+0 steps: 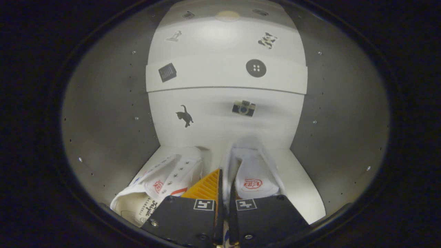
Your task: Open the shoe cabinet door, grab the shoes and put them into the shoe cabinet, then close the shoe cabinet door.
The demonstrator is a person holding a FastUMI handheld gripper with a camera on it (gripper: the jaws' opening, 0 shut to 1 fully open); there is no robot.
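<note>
Shoes inside the shoe cabinet (103, 113), your gripper (224, 193) reaching in over its pale shelf, fingers pinched narrow on the right shoe's (255, 175) sidewall, left shoe (162, 182) lying beside, stickered back panel (227, 113) beyond.

White cabinet shelf (303, 186) at lower centre of frame. Two white shoes lie on it: left shoe (162, 186) tipped on side at lower left, right shoe (253, 172) upright at lower centre, apart.

Dim, top-lit cabinet interior (227, 113); fisheye bends edges, slight blur.
</note>
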